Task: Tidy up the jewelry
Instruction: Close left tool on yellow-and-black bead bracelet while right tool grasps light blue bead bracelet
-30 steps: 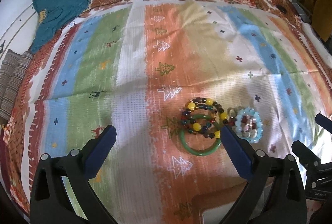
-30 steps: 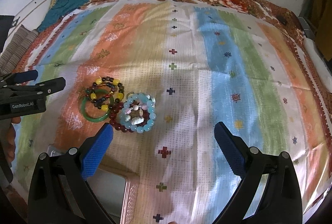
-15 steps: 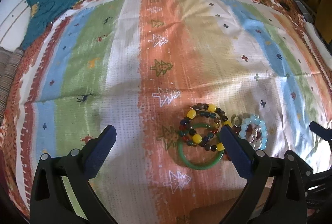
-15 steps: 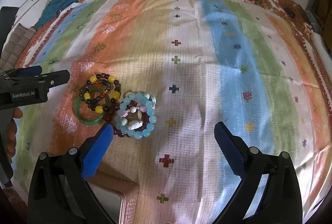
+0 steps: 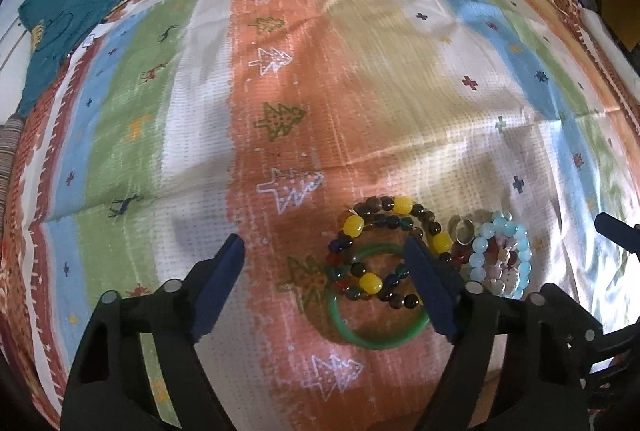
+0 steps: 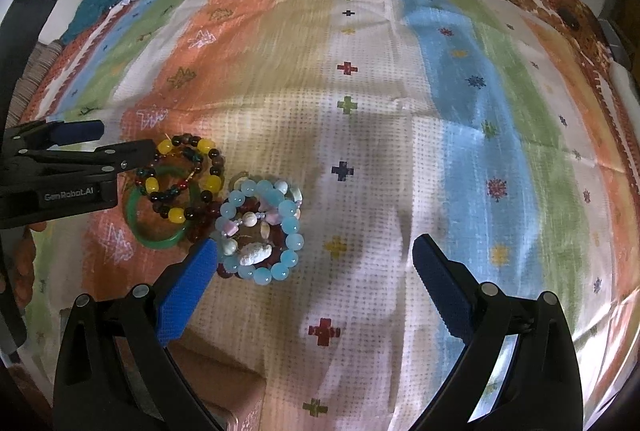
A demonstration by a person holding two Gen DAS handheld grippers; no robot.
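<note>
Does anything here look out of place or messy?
Yes. The jewelry is heaped together: a multicoloured bead bracelet lies across the green bangle ring, and the pale blue bead bracelet overlaps dark red beads. Nothing looks damaged.

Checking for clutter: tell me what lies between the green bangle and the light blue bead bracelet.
In the right wrist view, dark red beads lie between the green bangle and the light blue bead bracelet.

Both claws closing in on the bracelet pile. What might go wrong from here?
1. The yellow-bead bracelet lies on top of the green bangle, so the left claw, jaws just narrowing, may snag both.
2. The pale blue bracelet overlaps dark red beads; the open right claw may drag them.
3. The claws are close and could collide.
</note>
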